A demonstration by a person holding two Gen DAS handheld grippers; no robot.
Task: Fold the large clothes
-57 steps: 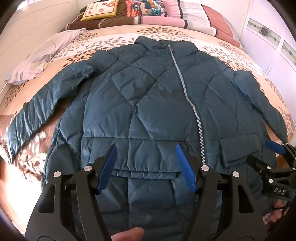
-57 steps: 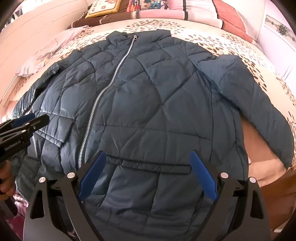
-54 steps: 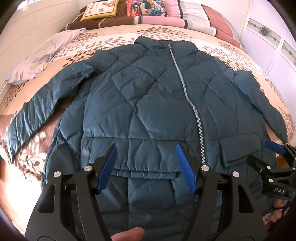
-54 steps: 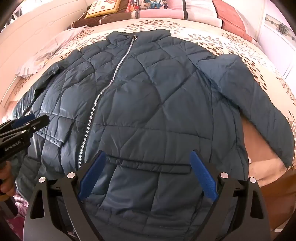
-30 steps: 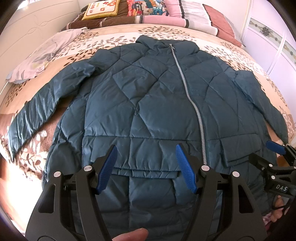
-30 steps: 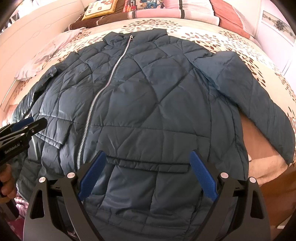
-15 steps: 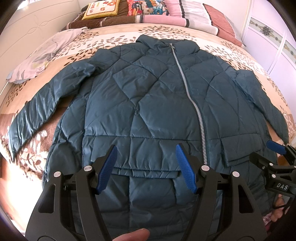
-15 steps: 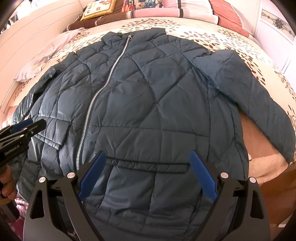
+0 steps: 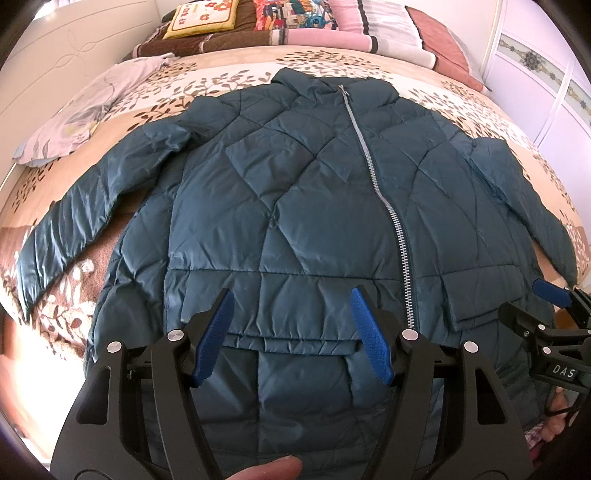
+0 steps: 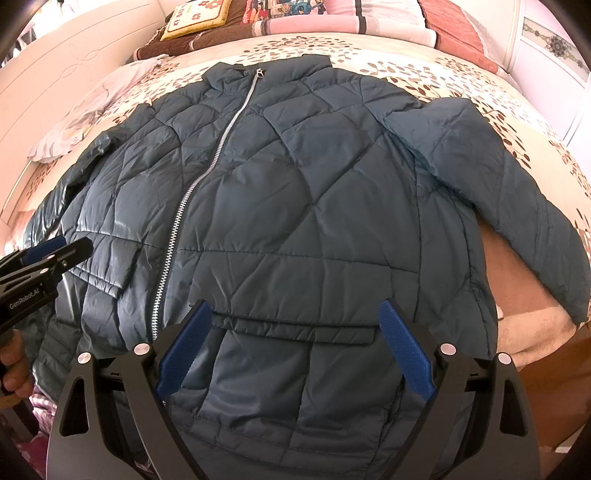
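Both tools stand with their fingers apart and hold nothing: the left tool (image 9: 291, 332) hangs over the lower front of the jacket (image 9: 295, 192), and the right tool (image 10: 293, 347) hangs over the same hem region on the other side of the zip (image 10: 192, 206). Neither is seen to touch the cloth.

Step in hand, as judged: the start of the fold. The jacket is laid out and no fold has been made. The next move likely calls for each tool to go outward to a sleeve or side edge, pinch through the padded cloth, and bring it across the body. A shallow pinch may slip on the shiny shell.

Jacket: dark teal, quilted in diamond panels, zipped shut to the collar, lying face up. The left sleeve (image 9: 85, 210) and right sleeve (image 10: 498, 192) spread out and downward. Pocket flaps sit low on each front panel. The surface is puffy and creased but roughly flat.

It lies across a bed (image 9: 229, 74) with a leaf-print cover; the hem end is nearest the tools. A pale garment (image 9: 77, 118) lies beside the left sleeve, apart from it. Pillows (image 9: 280, 22) are stacked at the head, well beyond the collar.
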